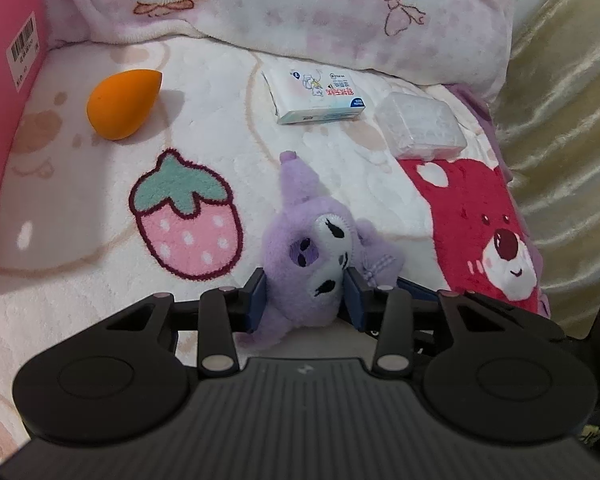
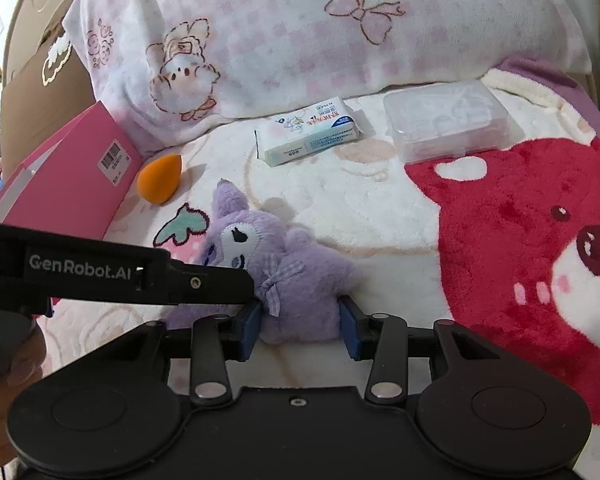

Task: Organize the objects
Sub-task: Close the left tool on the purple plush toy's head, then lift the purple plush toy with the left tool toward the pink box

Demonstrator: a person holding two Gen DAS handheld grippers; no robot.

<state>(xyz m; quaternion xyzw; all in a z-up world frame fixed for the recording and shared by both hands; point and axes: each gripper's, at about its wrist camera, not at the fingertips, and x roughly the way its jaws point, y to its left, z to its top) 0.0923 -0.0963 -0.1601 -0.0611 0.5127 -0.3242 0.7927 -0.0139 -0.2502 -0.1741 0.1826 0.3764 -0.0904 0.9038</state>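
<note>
The small purple plush toy with a white face (image 1: 312, 256) lies on the fluffy white blanket with strawberry and red bear prints (image 1: 204, 128), well apart from the pink cardboard box (image 1: 4, 120), probably its destination. We have the left gripper (image 1: 306, 300) pinching its head and the right gripper (image 2: 300, 322) straddling its body, pads apparently pressing the fur, though pile blurs the contact. Both tools slope steeply downward, side by side.

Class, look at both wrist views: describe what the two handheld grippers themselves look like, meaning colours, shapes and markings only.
The left gripper and the right gripper match: matte black bodies with two round discs, slim black linkage bars on silver pivots, and flat dark-blue fingers. In the right wrist view, the left gripper's side carries white "GenRobot.AI" lettering. No cables or sleeves show.
</note>
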